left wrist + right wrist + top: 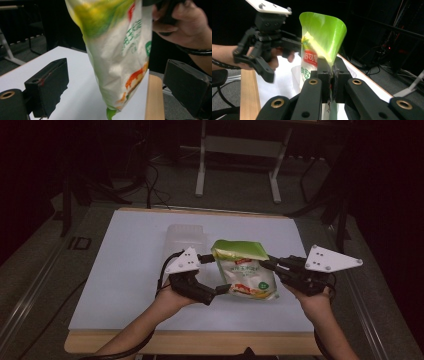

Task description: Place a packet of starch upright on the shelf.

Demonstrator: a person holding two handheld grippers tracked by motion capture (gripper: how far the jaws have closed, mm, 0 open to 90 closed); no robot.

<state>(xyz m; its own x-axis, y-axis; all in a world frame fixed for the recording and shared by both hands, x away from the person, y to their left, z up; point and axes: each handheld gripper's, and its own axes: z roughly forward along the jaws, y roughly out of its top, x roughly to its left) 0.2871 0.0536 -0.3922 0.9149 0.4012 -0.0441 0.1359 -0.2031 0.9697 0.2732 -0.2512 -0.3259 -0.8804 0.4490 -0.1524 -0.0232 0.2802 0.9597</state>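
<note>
A snack bag [246, 270] with a green top and a white printed body is held up over the white table mat [125, 270]. My right gripper [265, 264] is shut on the bag's right edge. In the right gripper view its jaws [332, 72] are pressed together on the bag [322, 37]. My left gripper [219, 272] is open at the bag's left side, one finger above and one below. In the left gripper view the bag [117, 50] hangs between the two wide-apart jaws of the left gripper [117, 87], touching neither.
A clear plastic container [186, 237] lies on the mat just behind the bag. The table's wooden front edge [200, 342] runs below my hands. Dark floor, cables and a metal stand [240, 150] lie beyond the table.
</note>
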